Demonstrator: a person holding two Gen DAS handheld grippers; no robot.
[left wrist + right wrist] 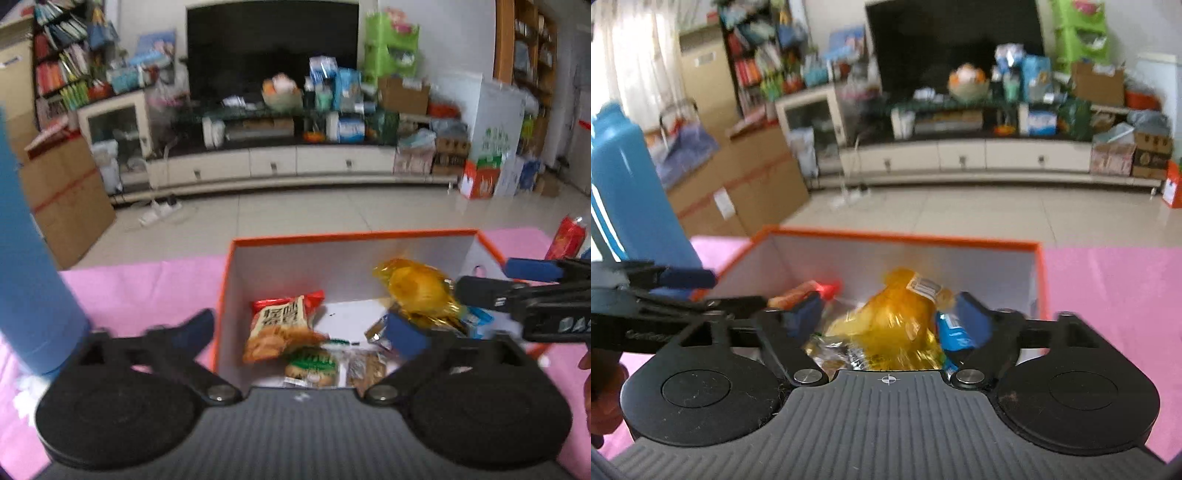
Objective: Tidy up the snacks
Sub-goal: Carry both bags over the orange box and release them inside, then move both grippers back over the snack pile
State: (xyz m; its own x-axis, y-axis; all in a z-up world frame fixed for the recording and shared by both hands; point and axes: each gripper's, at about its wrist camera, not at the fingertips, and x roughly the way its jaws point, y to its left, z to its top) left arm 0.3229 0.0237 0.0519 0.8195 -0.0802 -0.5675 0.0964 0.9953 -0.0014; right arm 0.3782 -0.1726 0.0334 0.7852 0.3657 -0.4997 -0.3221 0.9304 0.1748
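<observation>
The right gripper [886, 317] is nearest, over the box [343, 236]. Its fingers [971, 317] sit on both sides of a yellow snack bag [890, 325]. They look spread, so I cannot tell if they squeeze the bag or have let it go. The left gripper [299, 332] has its fingers [404, 334] wide apart, holding nothing. One finger hangs outside the box wall.

The box sits on the pink bench [147, 284]. Inside lie a red chip bag [284, 325], a green cookie pack [312, 367] and a blue pack [955, 334]. So most snacks seem put away. A red pack [567, 238] farther off on the bench may be left. The box bottom is partly hidden, and everything is blurry.
</observation>
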